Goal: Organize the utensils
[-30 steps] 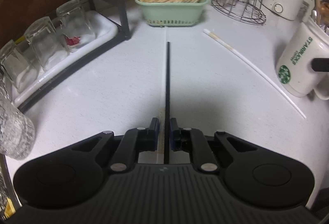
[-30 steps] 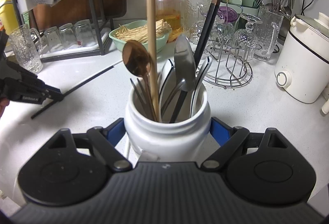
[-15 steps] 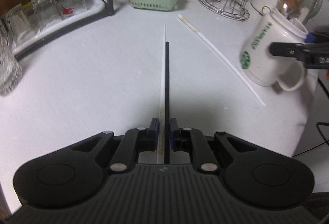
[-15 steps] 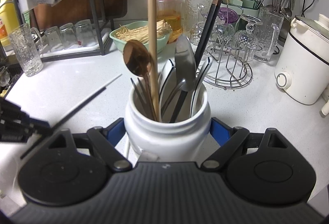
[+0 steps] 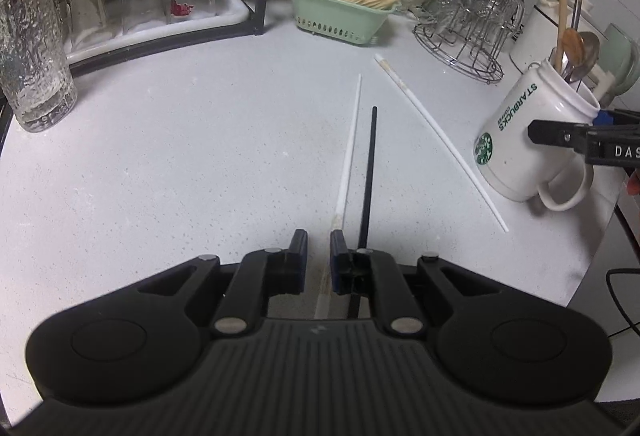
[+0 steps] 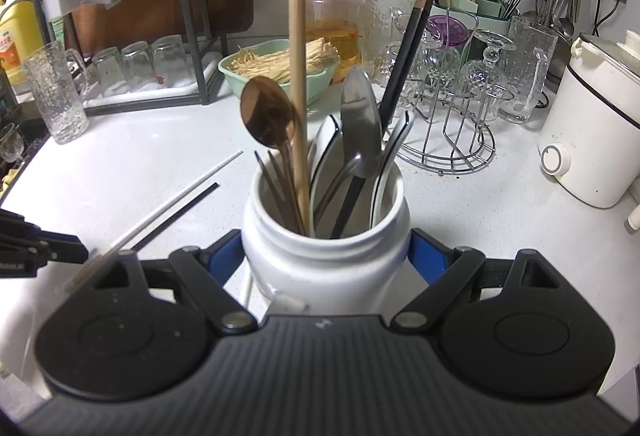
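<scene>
My left gripper [image 5: 318, 236] hovers low over the white counter, its jaws a narrow gap apart with nothing pressed between them. A white chopstick [image 5: 348, 156] lies on the counter in line with that gap. A black chopstick [image 5: 369, 172] lies just right of it and passes by the right finger. A second white chopstick [image 5: 436, 136] lies further right. My right gripper [image 6: 326, 248] is shut on a white Starbucks mug [image 6: 324, 264], its blue pads on both sides. The mug [image 5: 520, 140] holds spoons, a wooden stick and a black chopstick.
A tall textured glass [image 5: 34, 48] stands at the left. Behind it a rack tray [image 5: 236, 10] holds upturned glasses. A green basket [image 5: 344, 12] and a wire glass stand [image 5: 464, 36] stand at the back. A white cooker [image 6: 588, 140] is at the right, the counter edge [image 5: 592, 256] near the mug.
The left gripper slid sideways and rolled. The black chopstick, earlier in line with its jaws, now lies right of the right finger and the white one lines up instead. Right gripper and mug stayed still.
</scene>
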Demonstrator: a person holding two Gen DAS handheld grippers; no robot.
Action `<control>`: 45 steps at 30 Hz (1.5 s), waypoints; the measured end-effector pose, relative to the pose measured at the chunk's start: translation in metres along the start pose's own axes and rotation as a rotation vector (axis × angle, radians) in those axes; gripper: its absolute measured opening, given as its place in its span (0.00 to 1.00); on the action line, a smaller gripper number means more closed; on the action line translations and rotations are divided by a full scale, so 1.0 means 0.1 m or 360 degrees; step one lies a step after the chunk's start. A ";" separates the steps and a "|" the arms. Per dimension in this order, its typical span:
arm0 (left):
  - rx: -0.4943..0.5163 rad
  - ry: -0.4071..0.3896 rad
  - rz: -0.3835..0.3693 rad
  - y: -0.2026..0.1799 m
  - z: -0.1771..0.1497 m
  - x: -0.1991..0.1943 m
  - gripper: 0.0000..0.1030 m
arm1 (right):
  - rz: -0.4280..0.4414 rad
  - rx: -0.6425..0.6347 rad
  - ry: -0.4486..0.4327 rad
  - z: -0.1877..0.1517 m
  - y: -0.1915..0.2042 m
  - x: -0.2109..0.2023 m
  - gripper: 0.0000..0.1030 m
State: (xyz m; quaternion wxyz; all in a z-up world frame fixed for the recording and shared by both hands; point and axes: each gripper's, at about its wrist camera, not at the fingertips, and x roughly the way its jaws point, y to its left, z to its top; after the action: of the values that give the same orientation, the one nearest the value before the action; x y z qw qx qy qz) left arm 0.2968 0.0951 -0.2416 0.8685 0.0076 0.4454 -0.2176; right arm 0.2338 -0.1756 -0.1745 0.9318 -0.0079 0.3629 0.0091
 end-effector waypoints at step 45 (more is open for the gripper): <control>0.0770 0.0248 0.0136 -0.85 0.98 -0.48 0.06 | 0.0067 -0.0031 -0.0053 -0.04 -0.05 -0.02 0.87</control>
State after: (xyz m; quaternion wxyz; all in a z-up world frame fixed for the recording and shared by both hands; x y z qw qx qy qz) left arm 0.3151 0.0155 -0.1293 0.8128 0.2507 0.4453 -0.2796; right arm 0.2298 -0.1810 -0.1764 0.9372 -0.0092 0.3473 0.0323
